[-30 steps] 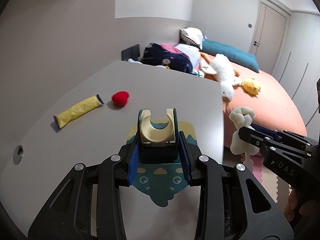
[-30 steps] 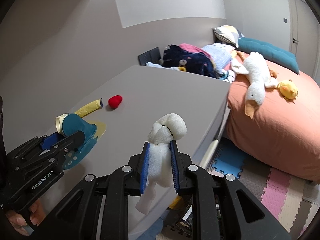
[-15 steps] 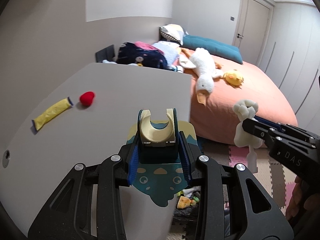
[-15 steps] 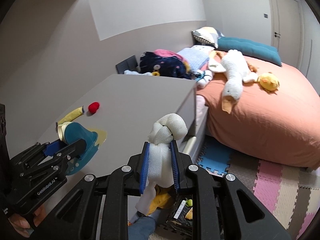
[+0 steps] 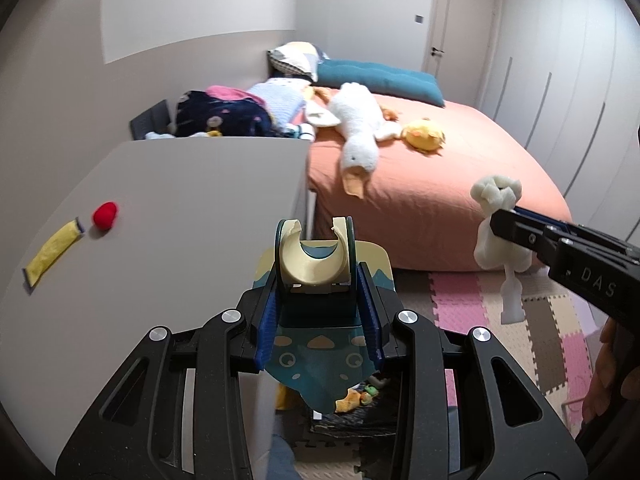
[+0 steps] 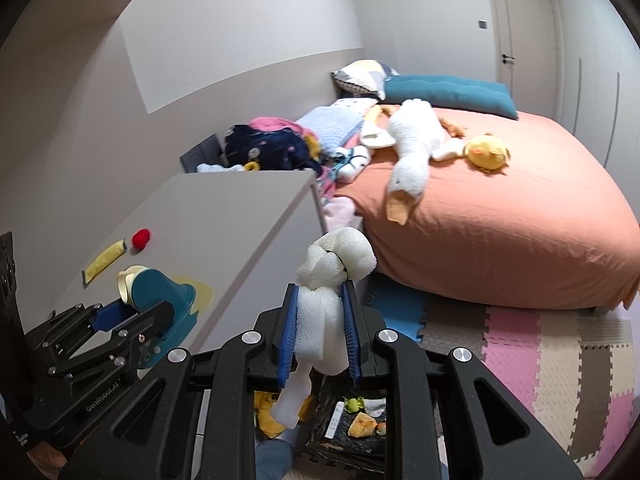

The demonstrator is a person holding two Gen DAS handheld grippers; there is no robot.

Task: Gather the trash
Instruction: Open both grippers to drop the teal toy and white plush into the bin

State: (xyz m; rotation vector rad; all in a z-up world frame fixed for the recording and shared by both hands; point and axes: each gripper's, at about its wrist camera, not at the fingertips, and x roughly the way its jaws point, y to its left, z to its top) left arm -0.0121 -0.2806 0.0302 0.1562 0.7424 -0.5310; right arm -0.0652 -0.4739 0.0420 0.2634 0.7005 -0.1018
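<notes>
1. Pretty clearly a bedroom in someone's home: big bed (image 6: 500, 216) with an orange cover, a teal pillow (image 6: 444, 90) and a patterned pillow (image 6: 360, 76) at the far end.
2. Kid vibes: white plush goose (image 6: 412, 152) and yellow plush chick (image 6: 488, 152) on the bed, pastel foam puzzle mats (image 6: 560, 360) on the floor.
3. Pile of clothes (image 6: 272, 146) beyond the grey table (image 6: 224, 216).
4. Closed door (image 5: 460, 28) and wardrobe panels (image 5: 560, 92) on the far right.

Lower part of the crushed paper cup (image 5: 316, 368) hidden between left tool (image 5: 318, 300) pads, bin contents (image 6: 356, 420) below the counter (image 6: 224, 232) too small to identify, yellow packet (image 5: 52, 250) print unreadable
</notes>
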